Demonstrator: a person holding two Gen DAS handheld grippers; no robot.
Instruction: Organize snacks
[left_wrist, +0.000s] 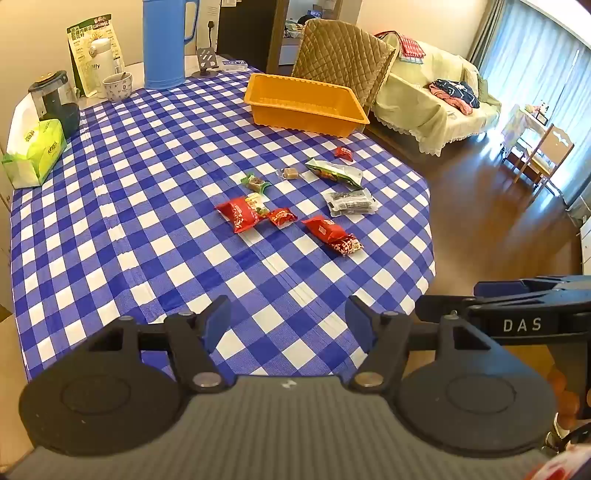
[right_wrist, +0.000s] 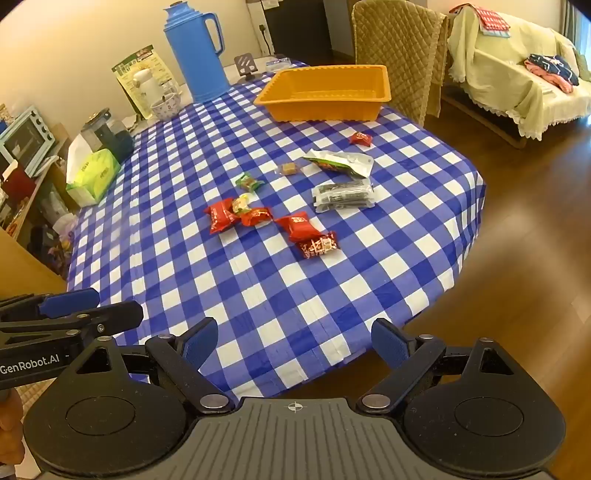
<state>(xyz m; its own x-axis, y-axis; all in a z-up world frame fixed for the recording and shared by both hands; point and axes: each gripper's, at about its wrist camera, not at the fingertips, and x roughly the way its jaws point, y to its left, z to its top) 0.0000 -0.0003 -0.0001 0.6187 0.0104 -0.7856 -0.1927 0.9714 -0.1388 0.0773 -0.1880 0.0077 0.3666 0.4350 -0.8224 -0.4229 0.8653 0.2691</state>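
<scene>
Several wrapped snacks lie mid-table on the blue checked cloth (left_wrist: 147, 229): red packets (left_wrist: 240, 214) (right_wrist: 221, 216), another red packet (left_wrist: 327, 229) (right_wrist: 299, 225), a green-white packet (left_wrist: 332, 171) (right_wrist: 340, 162), a clear dark packet (left_wrist: 351, 202) (right_wrist: 343, 195) and a small red candy (left_wrist: 343, 152) (right_wrist: 361, 138). An empty orange tray (left_wrist: 306, 105) (right_wrist: 325, 92) stands at the far side. My left gripper (left_wrist: 286, 321) and right gripper (right_wrist: 293, 343) are open and empty above the near table edge, well short of the snacks.
A blue thermos (left_wrist: 164, 40) (right_wrist: 199, 51), a cup (left_wrist: 117, 86), a dark jar (left_wrist: 55, 99), a green tissue pack (left_wrist: 35, 153) (right_wrist: 94, 177) and a standing bag (left_wrist: 94, 51) line the far-left edge. A quilted chair (left_wrist: 343, 55) stands behind the tray. Floor lies to the right.
</scene>
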